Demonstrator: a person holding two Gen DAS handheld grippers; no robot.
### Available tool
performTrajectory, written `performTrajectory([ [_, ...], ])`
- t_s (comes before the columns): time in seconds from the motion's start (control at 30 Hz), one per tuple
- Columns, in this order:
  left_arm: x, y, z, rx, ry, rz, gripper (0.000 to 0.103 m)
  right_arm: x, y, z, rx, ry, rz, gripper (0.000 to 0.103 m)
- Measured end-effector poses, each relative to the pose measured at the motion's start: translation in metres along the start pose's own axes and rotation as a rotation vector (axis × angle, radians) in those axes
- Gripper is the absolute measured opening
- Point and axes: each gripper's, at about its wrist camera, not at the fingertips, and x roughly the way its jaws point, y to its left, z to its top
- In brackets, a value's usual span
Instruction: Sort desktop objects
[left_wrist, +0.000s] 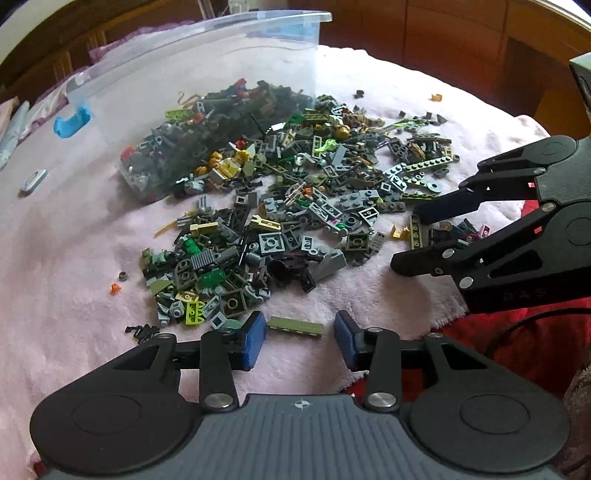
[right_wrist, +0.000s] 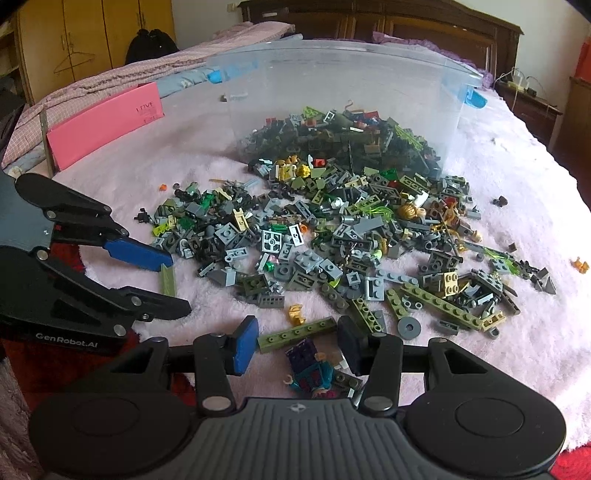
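The heap of small grey, olive and green plastic building bricks (right_wrist: 332, 236) spills from a clear plastic tub (right_wrist: 332, 92) lying on its side across a fluffy pink blanket (right_wrist: 517, 332) on a bed. They look light, stiff and slippery; take each across its flat sides. Left claw (left_wrist: 300, 338) gapes around an olive ridged strip (left_wrist: 294, 327). Right claw (right_wrist: 297, 343) gapes around an olive studded plate (right_wrist: 297, 334).

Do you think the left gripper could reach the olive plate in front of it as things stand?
Probably yes: the left gripper is open, the olive plate lies apart from the pile between its fingertips, and nothing covers it.
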Motion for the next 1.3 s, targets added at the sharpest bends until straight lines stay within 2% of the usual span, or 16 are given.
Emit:
performTrajectory([
  [0.13,-0.001,-0.002,-0.001,0.014,-0.008,0.002,0.04,0.001,0.0,-0.002,0.005,-0.007,0.0,0.052],
  [0.27,-0.003,-0.004,-0.001,-0.001,-0.018,0.005,0.033,0.001,0.0,-0.004,0.005,-0.01,-0.003,0.051],
  [0.9,-0.025,0.008,0.009,-0.146,-0.059,0.048,0.033,-0.015,0.01,0.011,-0.053,-0.053,-0.039,0.049],
  [1.3,-0.042,0.011,0.029,-0.166,-0.119,0.079,0.033,-0.029,0.004,0.032,-0.061,-0.092,-0.053,0.049],
])
